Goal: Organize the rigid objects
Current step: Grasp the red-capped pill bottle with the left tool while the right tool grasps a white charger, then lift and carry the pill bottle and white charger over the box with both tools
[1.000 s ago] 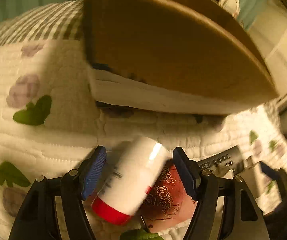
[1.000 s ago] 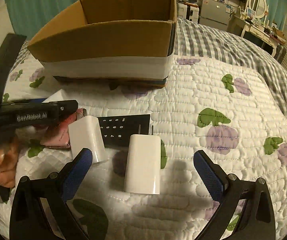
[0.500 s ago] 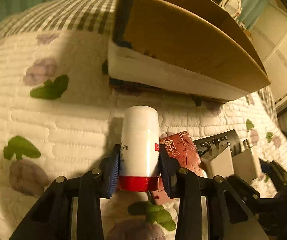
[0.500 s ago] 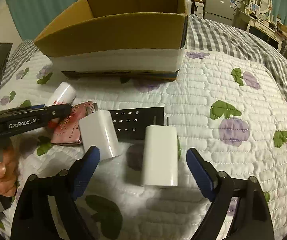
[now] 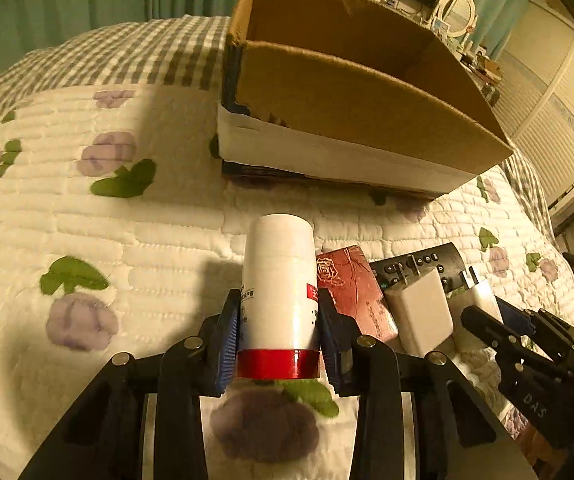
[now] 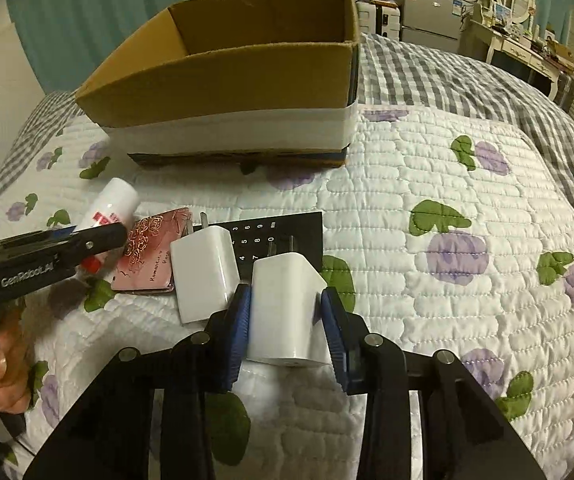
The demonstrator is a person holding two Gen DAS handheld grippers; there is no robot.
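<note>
now the left gripper [image 5: 278, 344] has its fingers clamped on a white bottle with a red cap [image 5: 277, 300], held off the quilted bed [image 5: 127, 240] in front of the open cardboard box [image 5: 347, 96]. the right gripper [image 6: 286, 322] is closing on a white charger [image 6: 285, 312], whose sides its blue fingers already touch. just beside it lie a second white charger [image 6: 203, 276], a black remote [image 6: 283, 232] and a pink tin [image 6: 151, 256].

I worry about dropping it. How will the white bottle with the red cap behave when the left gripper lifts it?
The white bottle is a smooth, glossy cylinder, so it could slip in the left gripper. It looks rigid: the pads press its sides without denting it. If released on the soft quilt, it would probably roll or tip.
</note>
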